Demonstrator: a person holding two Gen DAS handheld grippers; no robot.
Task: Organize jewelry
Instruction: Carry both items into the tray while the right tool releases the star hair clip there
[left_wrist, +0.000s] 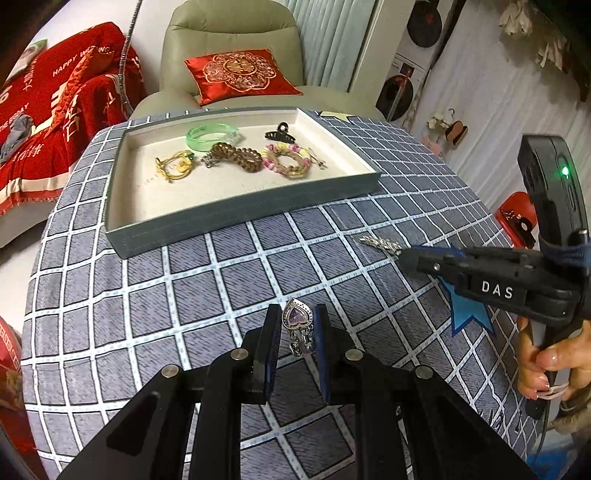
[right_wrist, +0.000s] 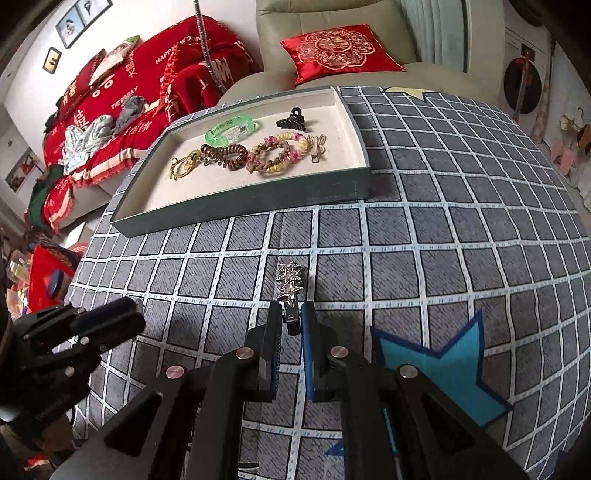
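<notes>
Left gripper (left_wrist: 297, 325): fingers pinch a silver heart pendant (left_wrist: 297, 318) with a purple stone; its small dangling charms hang between the pads, above the cloth.
Right gripper (right_wrist: 291, 317): fingers pressed nearly together on the stem of a sparkly silver clip (right_wrist: 291, 282) — the jewelled end sticks out past the fingertips, over the cloth.
Right gripper, seen from the left wrist (left_wrist: 406, 256): it comes in from the right edge, held by a hand (left_wrist: 546, 365), with the clip (left_wrist: 380, 243) at its tip.
Left gripper, seen from the right wrist (right_wrist: 129, 314): it shows at the lower left; its jaws cannot be told from here.
Tray (left_wrist: 236, 218): grey-green walls, pale lining, at the far side of the table, well apart from both grippers.
In the tray: green bangle (left_wrist: 212, 136), black claw clip (left_wrist: 280, 133), gold ring-shaped piece (left_wrist: 173, 166), brown coil tie (left_wrist: 236, 155), pink-and-yellow braided loop (left_wrist: 286, 157) — all lie toward the far half; the near half is bare lining.
Small metal clip (right_wrist: 318, 146): just beside the braided loop, on its right.
Cloth (left_wrist: 184, 295): grey squares with white lines, covering the table; a blue star (right_wrist: 443, 369) is printed near the right gripper.
Behind the table: pale armchair (left_wrist: 229, 33) with a red cushion (left_wrist: 238, 74); red throw (left_wrist: 55, 110) to its left.
</notes>
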